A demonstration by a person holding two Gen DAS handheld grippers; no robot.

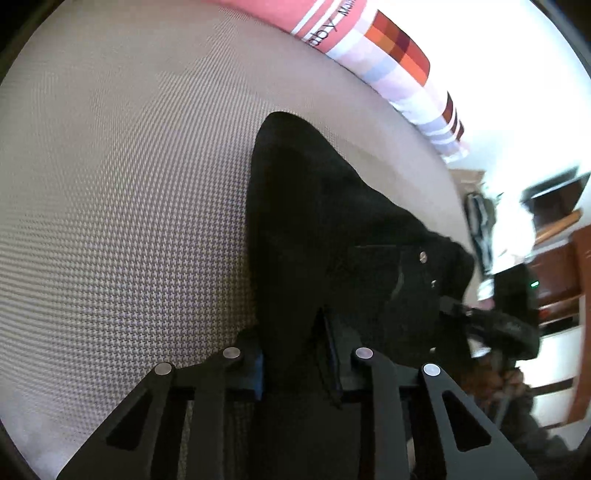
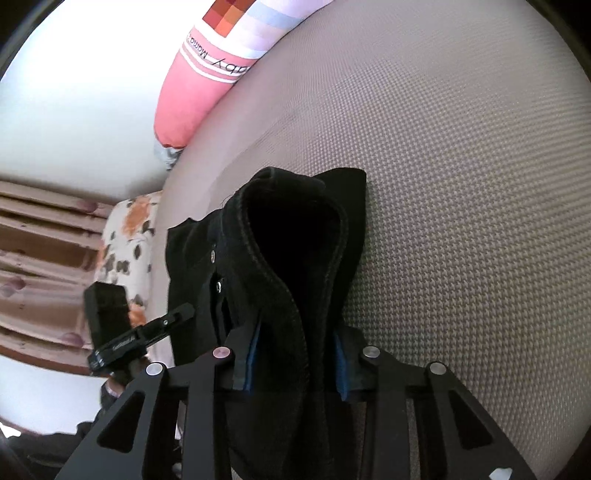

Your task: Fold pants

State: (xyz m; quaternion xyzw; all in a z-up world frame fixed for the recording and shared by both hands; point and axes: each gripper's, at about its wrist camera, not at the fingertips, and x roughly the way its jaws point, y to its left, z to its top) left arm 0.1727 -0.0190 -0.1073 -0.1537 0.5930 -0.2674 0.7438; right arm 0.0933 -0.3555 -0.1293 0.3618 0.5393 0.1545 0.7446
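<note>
Surroundings: a long pink bolster pillow [image 1: 325, 26] with white stripes, dark lettering and a checked patch lies along the far edge of the bed [image 1: 122, 206]; in the right wrist view a flower-print cloth [image 2: 125, 243] hangs off the bed's left edge, with brown striped curtains [image 2: 40, 258] behind it.
In the way: nothing lies on the bed between the pants and the pillow; blurred wooden furniture [image 1: 557, 258] stands beyond the bed's right edge in the left wrist view.
Materials: the bed cover is a beige houndstooth weave, taut and flat; the pants [image 1: 325, 236] are black, matte and thick, with stitched seams and small metal rivets.
Pants, place: on the bed's near part, well apart from the pillow, the near end lifted into both tongs.
Pants, axis: the long axis runs away from the holder toward the pillow, the far end tapering to a blunt point; in the right wrist view a hemmed opening gapes upward.
Left gripper [image 1: 299, 363]: drawn in narrow, blue pads clamped on a bunch of black cloth.
Right gripper [image 2: 295, 363]: likewise narrow, pads pressing a thick seamed fold.
</note>
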